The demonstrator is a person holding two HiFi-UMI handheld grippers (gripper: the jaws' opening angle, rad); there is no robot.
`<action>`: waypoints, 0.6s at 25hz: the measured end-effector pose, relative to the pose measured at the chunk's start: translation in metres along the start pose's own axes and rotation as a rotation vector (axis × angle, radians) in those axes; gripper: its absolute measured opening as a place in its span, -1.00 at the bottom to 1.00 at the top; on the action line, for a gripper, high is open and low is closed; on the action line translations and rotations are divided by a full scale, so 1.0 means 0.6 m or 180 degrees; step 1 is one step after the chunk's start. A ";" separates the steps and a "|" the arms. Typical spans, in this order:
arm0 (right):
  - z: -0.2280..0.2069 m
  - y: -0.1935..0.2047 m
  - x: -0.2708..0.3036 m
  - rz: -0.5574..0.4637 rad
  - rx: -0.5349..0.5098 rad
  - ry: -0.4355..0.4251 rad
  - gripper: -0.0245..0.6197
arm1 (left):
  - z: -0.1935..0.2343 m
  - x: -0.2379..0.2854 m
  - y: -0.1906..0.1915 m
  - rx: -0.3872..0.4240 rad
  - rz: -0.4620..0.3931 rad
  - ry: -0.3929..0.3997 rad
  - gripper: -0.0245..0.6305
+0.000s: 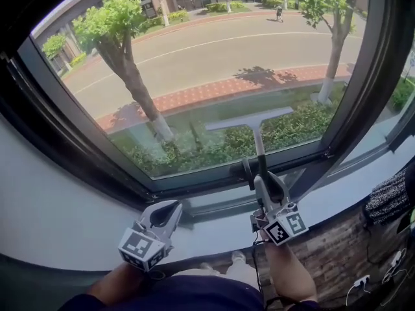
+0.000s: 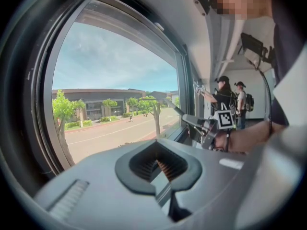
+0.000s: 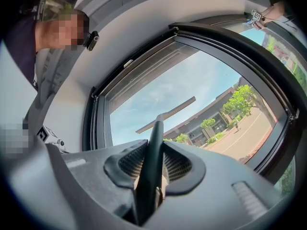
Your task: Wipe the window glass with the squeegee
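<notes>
The head view looks steeply down from above, close to the window glass and the sill. The left gripper view faces sideways along the glass toward the right tool. The right gripper view tilts up through the same pane, near it.

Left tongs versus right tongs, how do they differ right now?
The left tongs are shut on nothing; the right tongs clamp the squeegee by its handle. The left tongs sit low over the sill; the right tongs point up at the window glass, where the blade lies. Both are grey and hand-held.
</notes>
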State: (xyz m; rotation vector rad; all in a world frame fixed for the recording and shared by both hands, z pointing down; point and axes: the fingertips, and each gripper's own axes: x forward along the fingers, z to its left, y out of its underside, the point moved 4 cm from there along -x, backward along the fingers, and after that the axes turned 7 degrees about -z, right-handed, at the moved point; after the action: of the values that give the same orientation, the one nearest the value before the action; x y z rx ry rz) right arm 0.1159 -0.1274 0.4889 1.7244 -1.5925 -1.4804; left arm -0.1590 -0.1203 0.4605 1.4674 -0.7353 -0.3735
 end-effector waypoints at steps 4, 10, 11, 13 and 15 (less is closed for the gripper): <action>-0.010 0.019 -0.017 0.0098 0.0029 0.0051 -0.60 | -0.002 0.005 0.003 0.0022 0.0023 0.0014 -0.90; -0.024 0.051 -0.040 0.0205 0.0084 0.0099 -0.60 | -0.009 0.013 0.019 -0.0013 0.0106 0.0031 -0.90; -0.027 0.056 -0.045 0.0224 0.0097 0.0113 -0.60 | -0.011 0.015 0.020 -0.0013 0.0097 0.0035 -0.90; -0.030 0.066 -0.056 0.0280 0.0126 0.0152 -0.60 | -0.014 0.016 0.022 -0.0021 0.0111 0.0036 -0.90; -0.031 0.075 -0.068 0.0350 0.0158 0.0197 -0.60 | -0.017 0.012 0.024 -0.0032 0.0154 0.0034 -0.90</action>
State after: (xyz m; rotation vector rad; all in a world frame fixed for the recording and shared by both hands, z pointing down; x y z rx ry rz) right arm 0.1170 -0.1119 0.5504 1.6637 -1.6764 -1.3336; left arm -0.1502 -0.1160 0.4764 1.4386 -0.7580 -0.3317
